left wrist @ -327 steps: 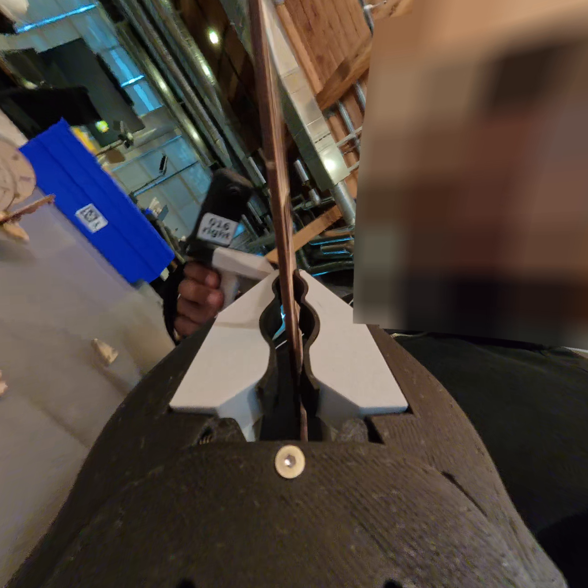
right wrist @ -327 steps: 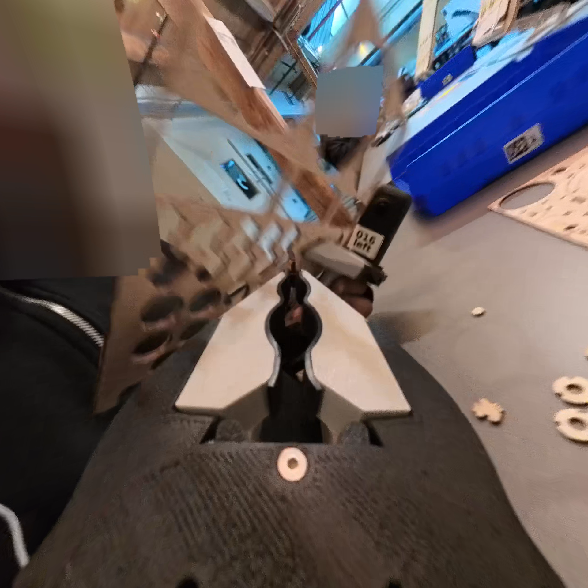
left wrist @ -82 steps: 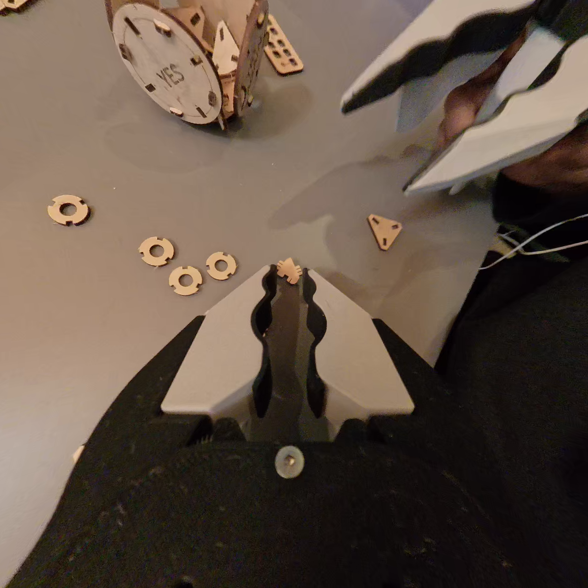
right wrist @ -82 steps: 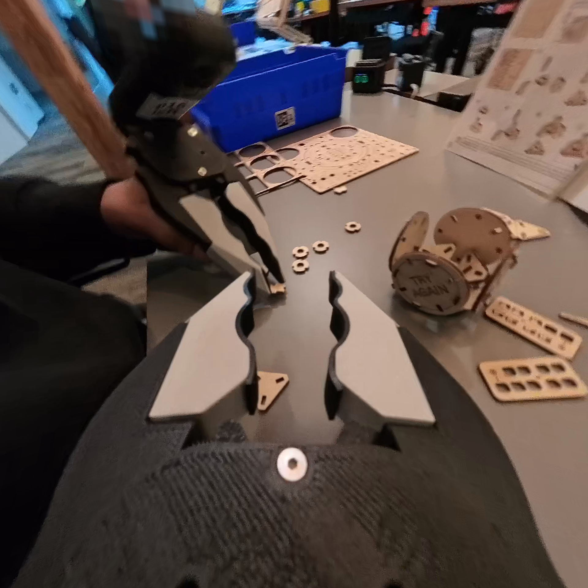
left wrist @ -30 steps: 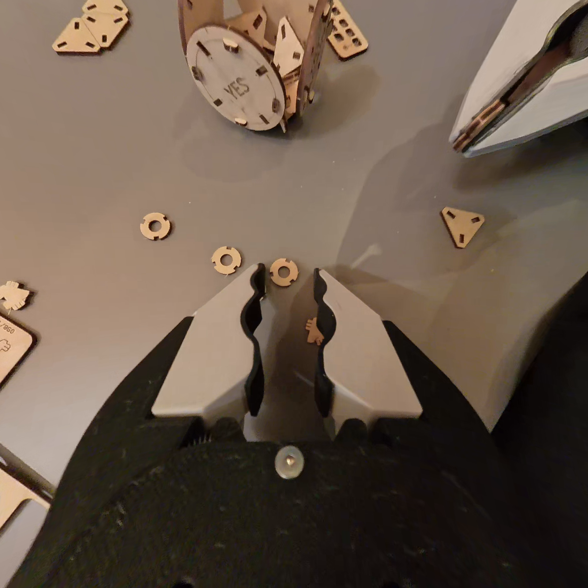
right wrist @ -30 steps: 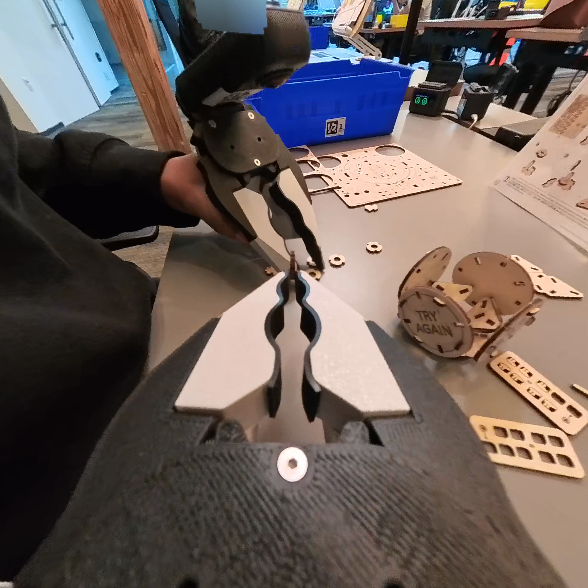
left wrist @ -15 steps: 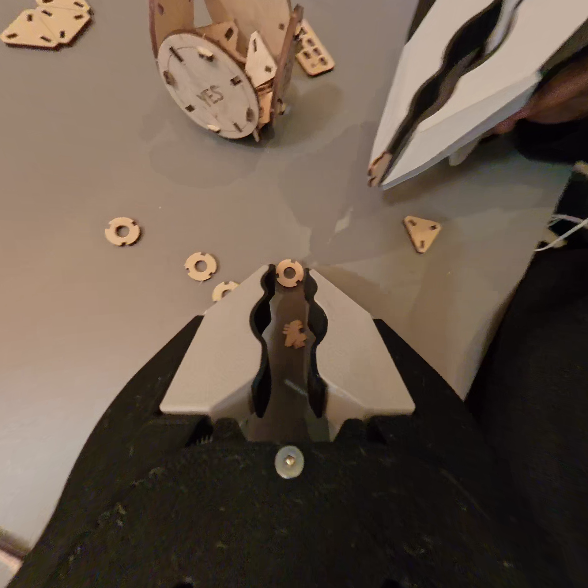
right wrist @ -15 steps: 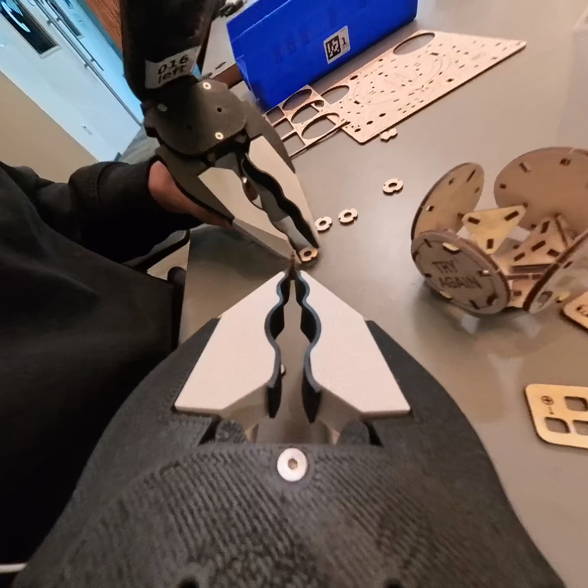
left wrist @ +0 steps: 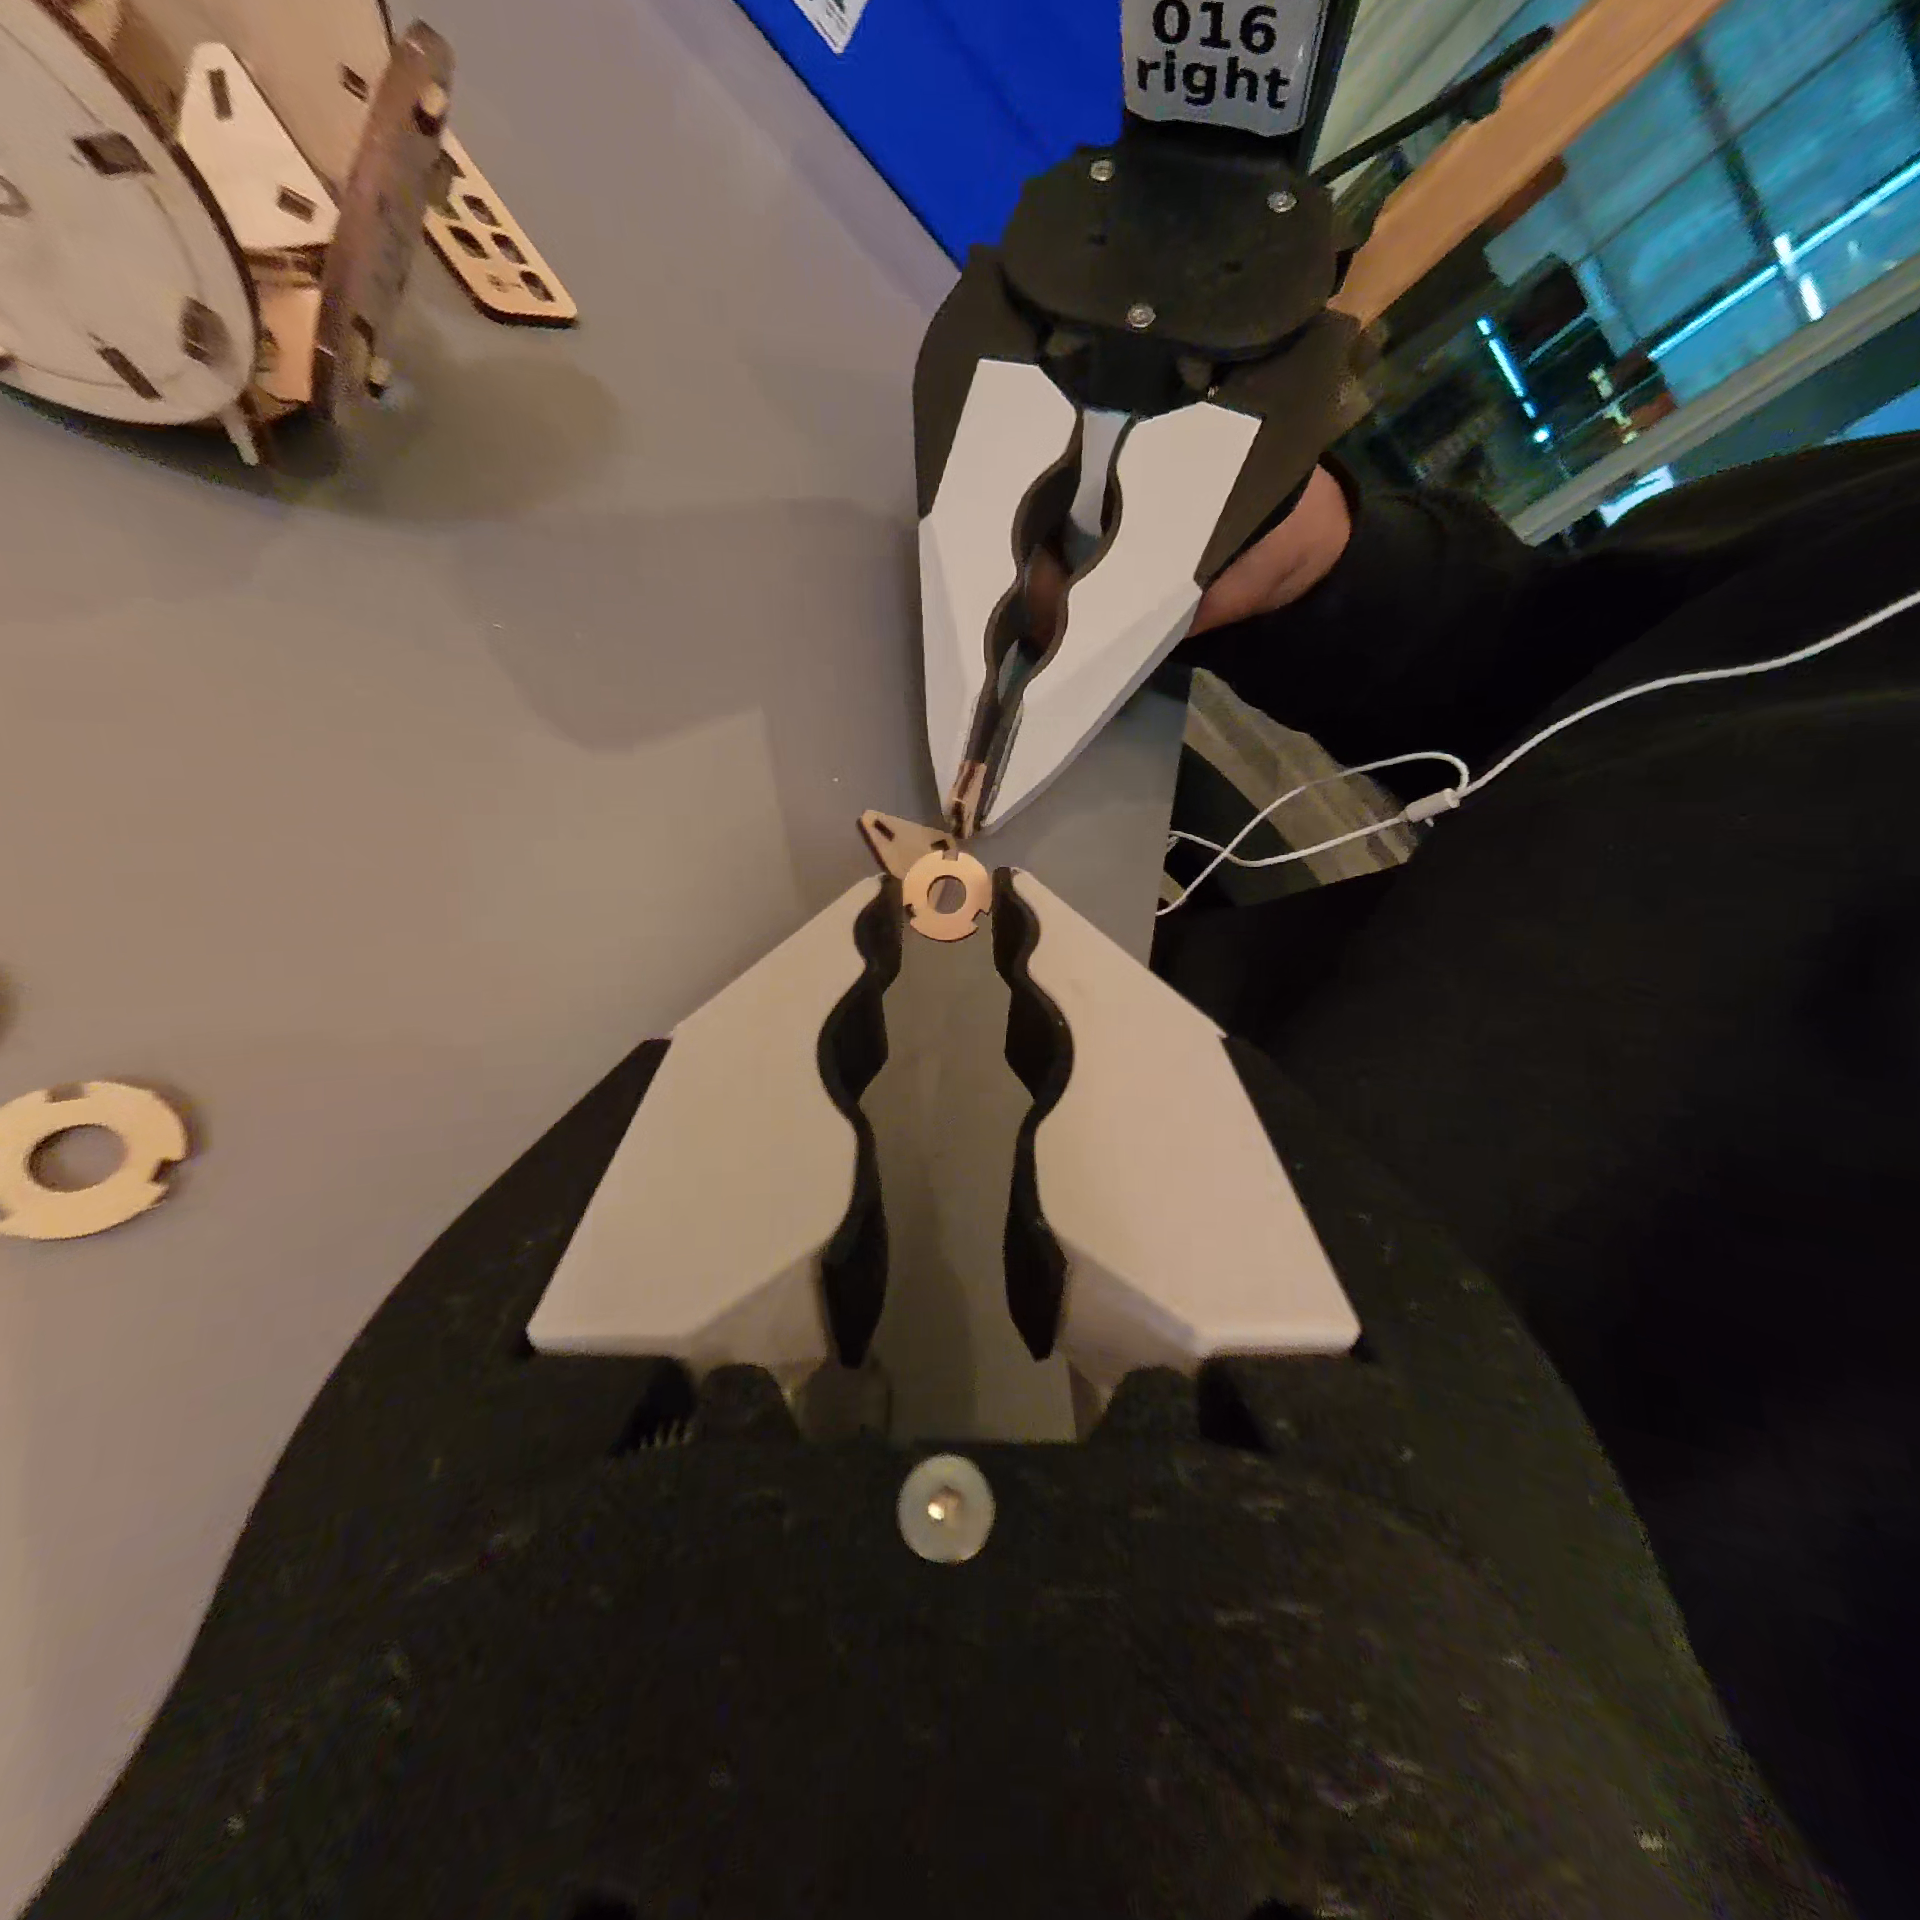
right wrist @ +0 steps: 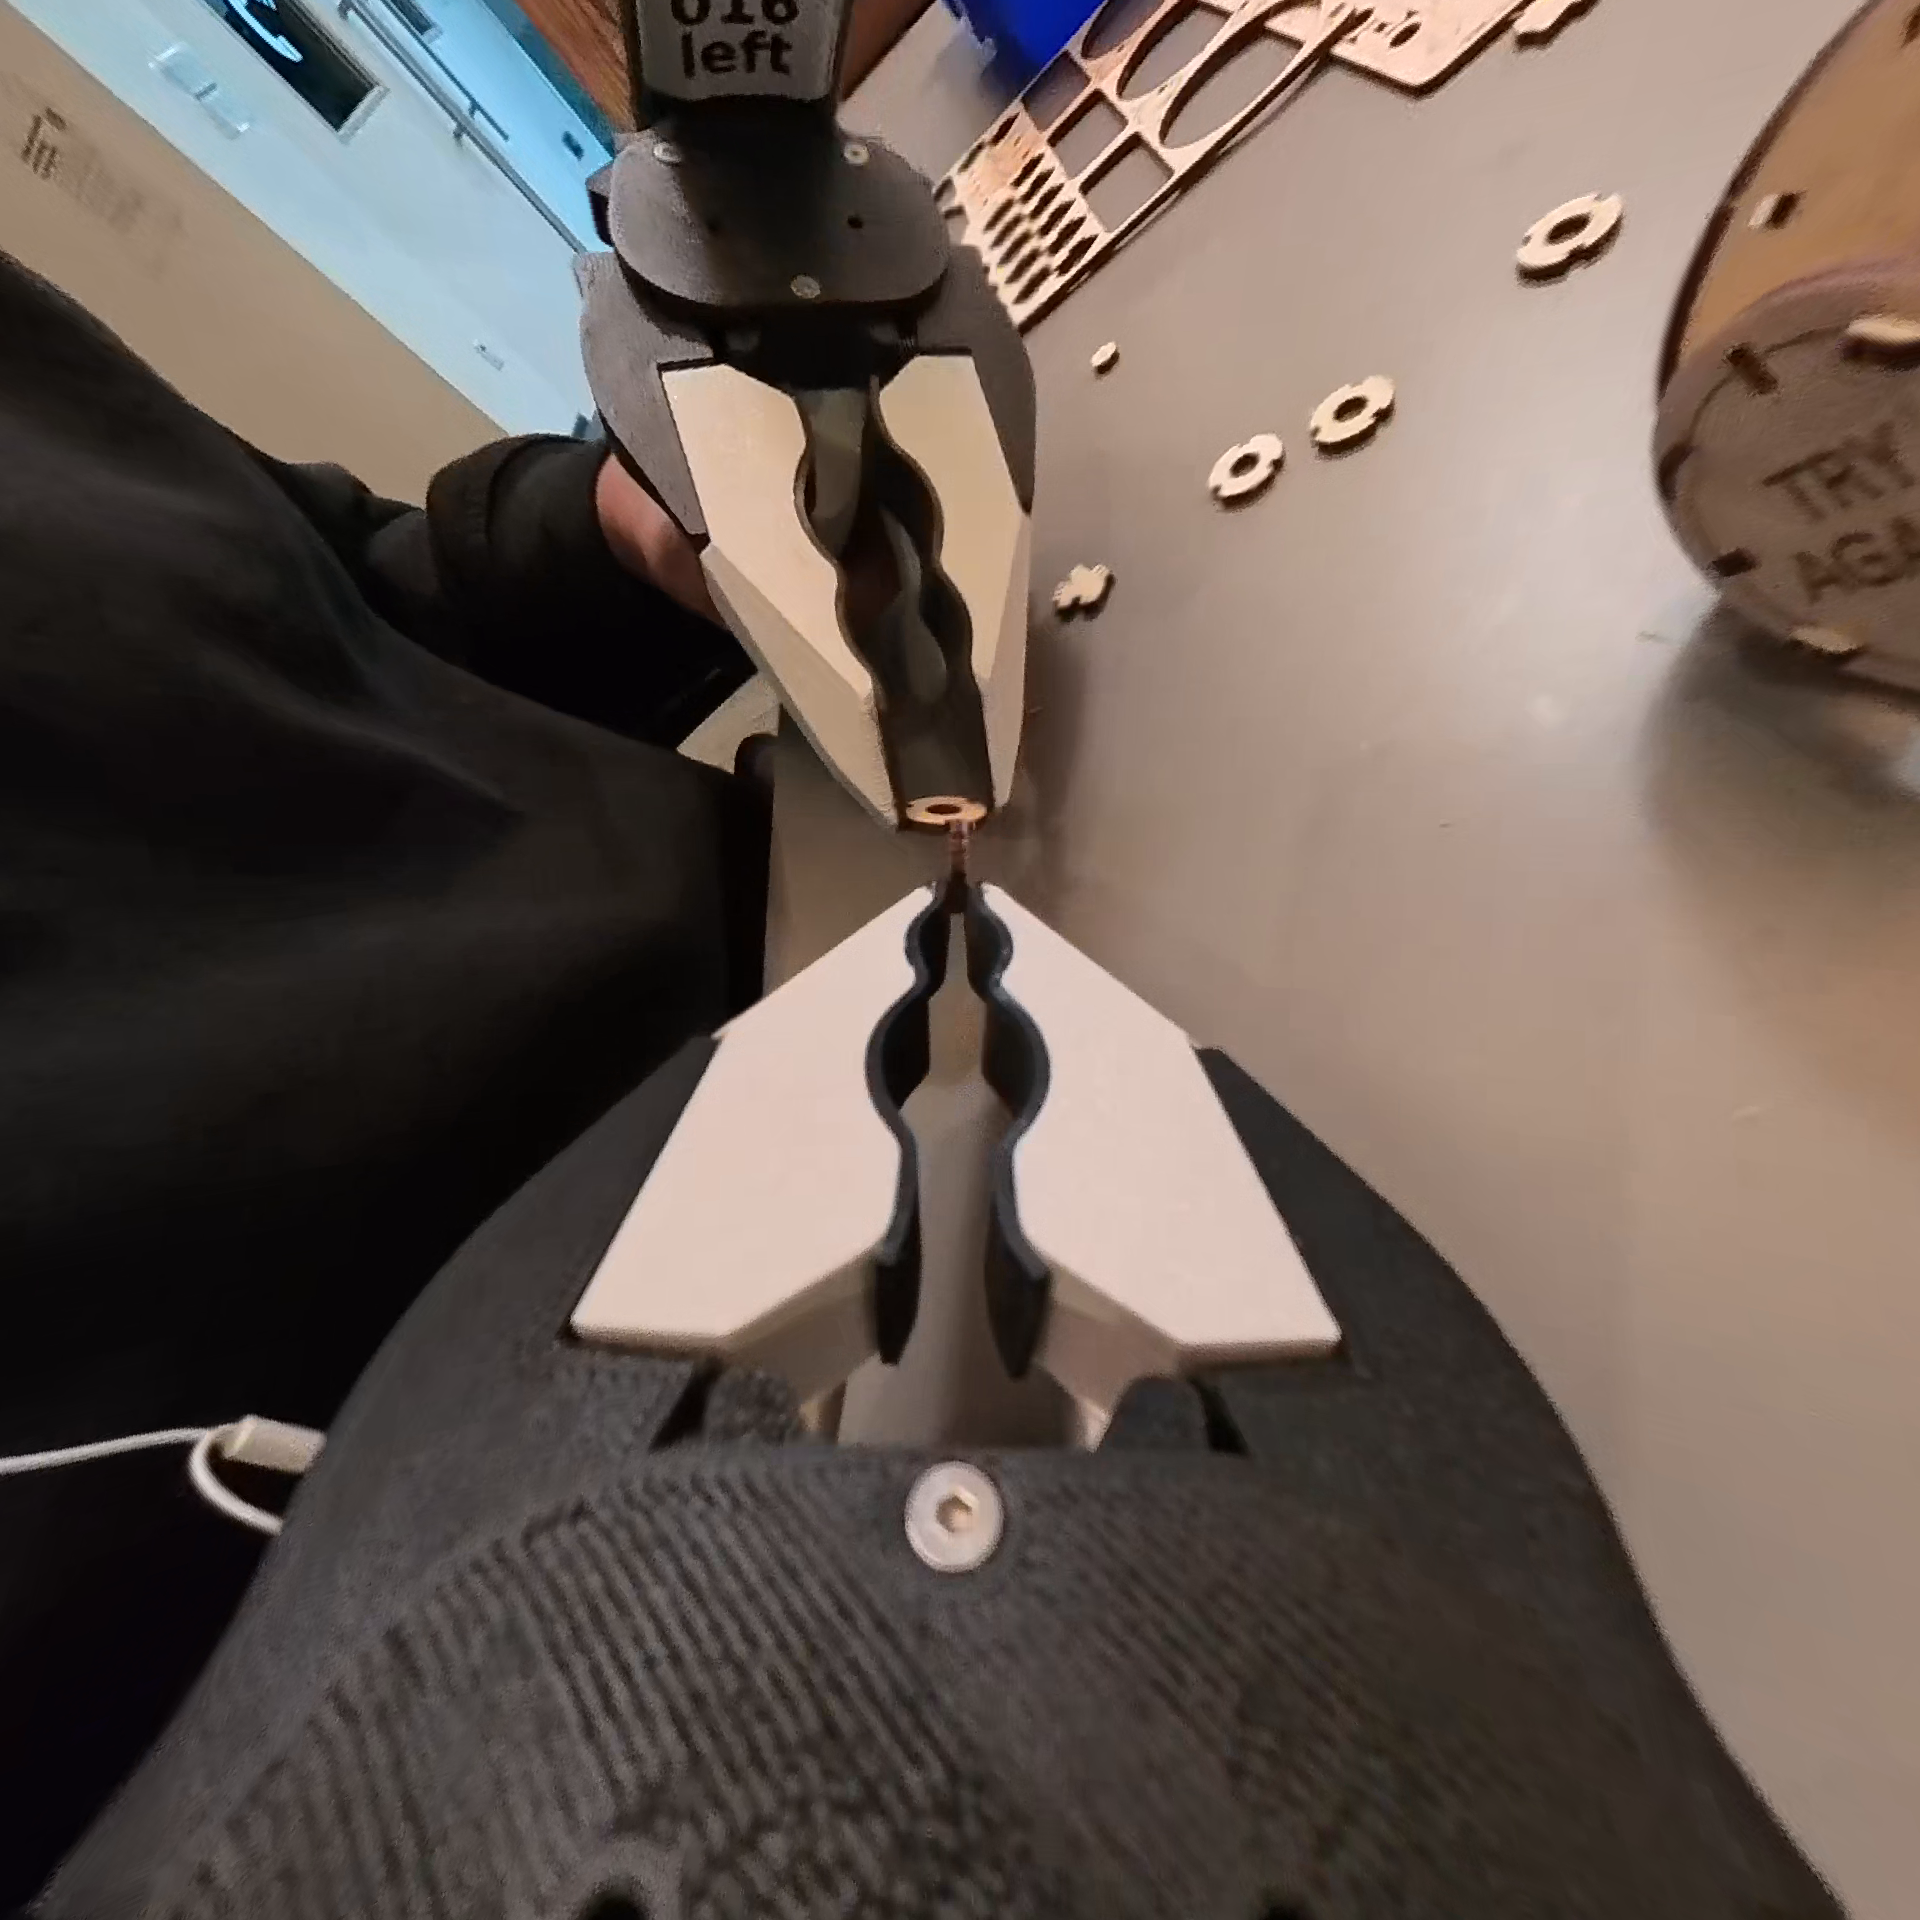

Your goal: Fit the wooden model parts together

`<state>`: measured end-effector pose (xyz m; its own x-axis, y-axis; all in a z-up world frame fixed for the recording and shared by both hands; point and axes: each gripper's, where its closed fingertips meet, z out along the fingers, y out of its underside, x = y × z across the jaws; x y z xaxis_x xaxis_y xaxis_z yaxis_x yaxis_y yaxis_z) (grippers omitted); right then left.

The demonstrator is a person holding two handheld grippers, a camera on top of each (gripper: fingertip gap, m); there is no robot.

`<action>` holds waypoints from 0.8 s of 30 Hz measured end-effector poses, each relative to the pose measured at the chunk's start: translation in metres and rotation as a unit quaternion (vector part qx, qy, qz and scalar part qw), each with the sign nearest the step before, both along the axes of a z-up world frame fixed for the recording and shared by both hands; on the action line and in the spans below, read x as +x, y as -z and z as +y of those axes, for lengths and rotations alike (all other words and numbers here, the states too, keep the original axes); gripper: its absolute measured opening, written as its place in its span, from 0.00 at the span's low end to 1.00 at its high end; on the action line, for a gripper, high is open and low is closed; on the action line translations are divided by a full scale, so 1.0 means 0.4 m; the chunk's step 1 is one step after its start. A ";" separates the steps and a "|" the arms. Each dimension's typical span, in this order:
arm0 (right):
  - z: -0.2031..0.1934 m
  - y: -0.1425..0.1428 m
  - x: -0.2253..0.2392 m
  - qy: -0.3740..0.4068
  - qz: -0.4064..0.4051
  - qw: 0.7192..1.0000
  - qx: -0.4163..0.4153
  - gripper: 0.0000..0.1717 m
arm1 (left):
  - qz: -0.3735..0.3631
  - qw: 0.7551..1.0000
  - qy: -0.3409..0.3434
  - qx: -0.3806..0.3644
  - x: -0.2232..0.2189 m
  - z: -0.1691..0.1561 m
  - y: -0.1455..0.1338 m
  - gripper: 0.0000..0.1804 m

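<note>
My left gripper is shut on a small notched wooden ring, pinched flat between its fingertips above the grey table. My right gripper is shut on a small thin wooden piece, seen edge-on. The two grippers face each other tip to tip. The piece's free end meets the ring's rim. In the left wrist view the right gripper comes down from above with the piece at its tips. A wooden triangle lies on the table just behind the ring.
A wooden model of slotted discs stands at the far left; it also shows in the right wrist view. Loose rings, a holed strip, a cut-out wooden sheet and a blue bin lie around. The table edge and a white cable are at my right. The tips of both grippers are at nearly the same place.
My left gripper shut on a ring lying on the table, lifted it and turned toward the right gripper. The right gripper stayed shut on its piece and swung tip to tip with the left.
</note>
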<state>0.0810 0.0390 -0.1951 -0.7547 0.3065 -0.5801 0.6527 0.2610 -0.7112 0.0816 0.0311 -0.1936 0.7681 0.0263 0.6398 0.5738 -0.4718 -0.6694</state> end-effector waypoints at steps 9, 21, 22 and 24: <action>-0.007 0.006 0.032 -0.031 -0.002 0.999 0.006 0.00 | -0.002 1.000 0.024 0.011 0.031 0.012 0.002 0.09; -0.004 0.017 0.048 -0.062 -0.025 0.998 0.012 0.00 | -0.002 0.999 0.043 -0.003 0.045 0.014 0.013 0.08; -0.003 0.024 0.051 -0.066 -0.022 0.997 0.024 0.00 | 0.004 0.999 0.046 -0.013 0.048 0.015 0.020 0.08; 0.000 0.036 0.058 -0.073 -0.014 0.996 0.043 0.00 | 0.023 0.998 0.055 -0.031 0.055 0.017 0.033 0.08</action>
